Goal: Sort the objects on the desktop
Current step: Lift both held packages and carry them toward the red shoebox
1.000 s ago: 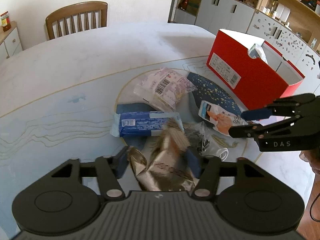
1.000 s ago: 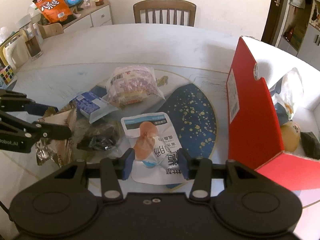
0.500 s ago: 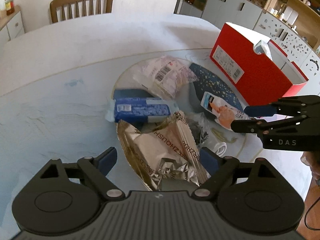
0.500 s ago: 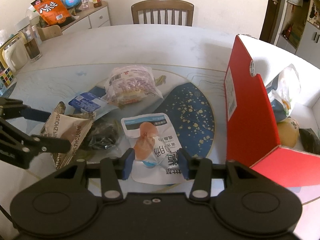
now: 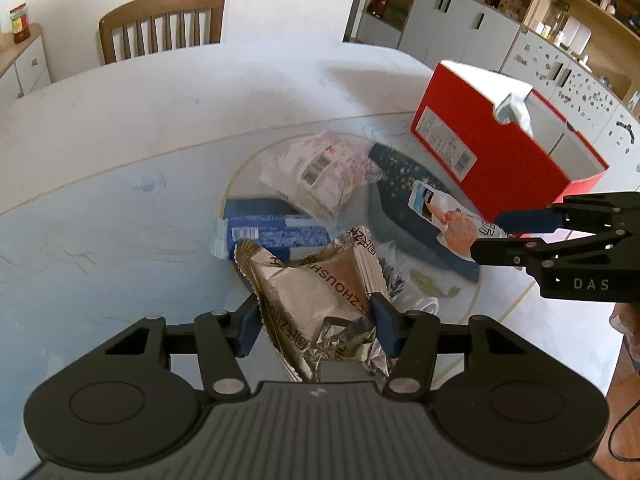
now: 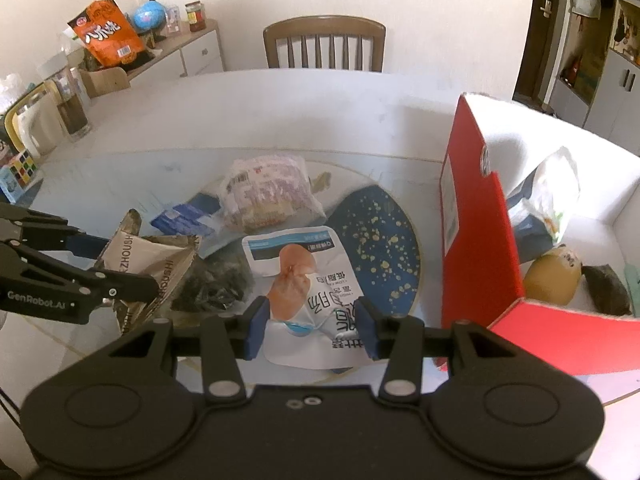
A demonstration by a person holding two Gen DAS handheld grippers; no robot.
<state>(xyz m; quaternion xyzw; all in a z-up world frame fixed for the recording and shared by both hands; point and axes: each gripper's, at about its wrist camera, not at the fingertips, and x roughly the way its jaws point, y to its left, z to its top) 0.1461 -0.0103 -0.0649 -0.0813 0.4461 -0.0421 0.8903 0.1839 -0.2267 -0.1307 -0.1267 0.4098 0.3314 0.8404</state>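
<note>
Closing on a crumpled silver-brown foil snack packet (image 5: 320, 300), the left gripper (image 5: 318, 322) has its blue pads touching both sides of the packet, low over the pale marble table (image 5: 160, 128); right gripper (image 6: 312, 326) jaws clamped on the lower edge of a white flat pouch with a pink meat picture (image 6: 304, 280), pads pressing its sides. Crowding the foil packet: blue rectangular wrapped pack (image 5: 276, 234) just behind it, clear crinkly bag of dark bits (image 6: 218, 284) between foil packet and white pouch, clear barcode-labelled bread bag (image 6: 264, 196) further back. Dark blue gold-speckled fan-shaped mat (image 6: 376, 236) lies under the pouch's far end. Open red cardboard box with white inside (image 6: 476, 240) stands right of the pile, already holding a plastic bag, a yellow round item, a dark lump. Wooden slat-back chair (image 6: 324, 44) at the far table edge
</note>
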